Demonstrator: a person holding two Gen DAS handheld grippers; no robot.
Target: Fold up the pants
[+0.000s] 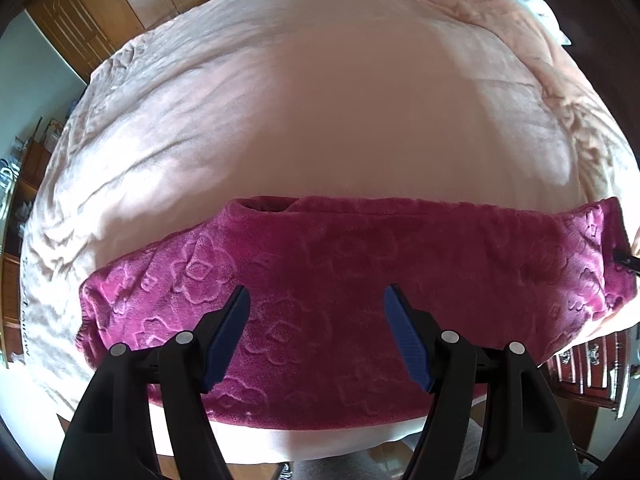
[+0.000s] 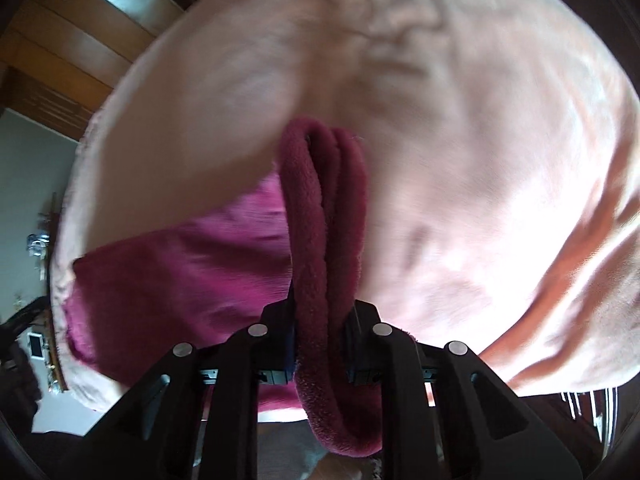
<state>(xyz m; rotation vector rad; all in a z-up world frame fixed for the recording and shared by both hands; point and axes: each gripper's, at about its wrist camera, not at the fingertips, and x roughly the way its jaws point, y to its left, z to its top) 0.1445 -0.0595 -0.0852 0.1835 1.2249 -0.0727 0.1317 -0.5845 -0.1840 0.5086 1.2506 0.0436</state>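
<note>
With the right hand-held gripper (image 2: 320, 340) clamped on the pants (image 1: 360, 280) edge and the left hand-held gripper (image 1: 316, 300) open, empty, thick plush could slip loose.

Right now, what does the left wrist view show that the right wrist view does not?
Only the left wrist view: the left gripper open above the pants, which lie spread with a flower pattern. Only the right wrist view: the right gripper shut on a bunched fold of the pants. Both: the pink bedcover and wooden doors.
</note>
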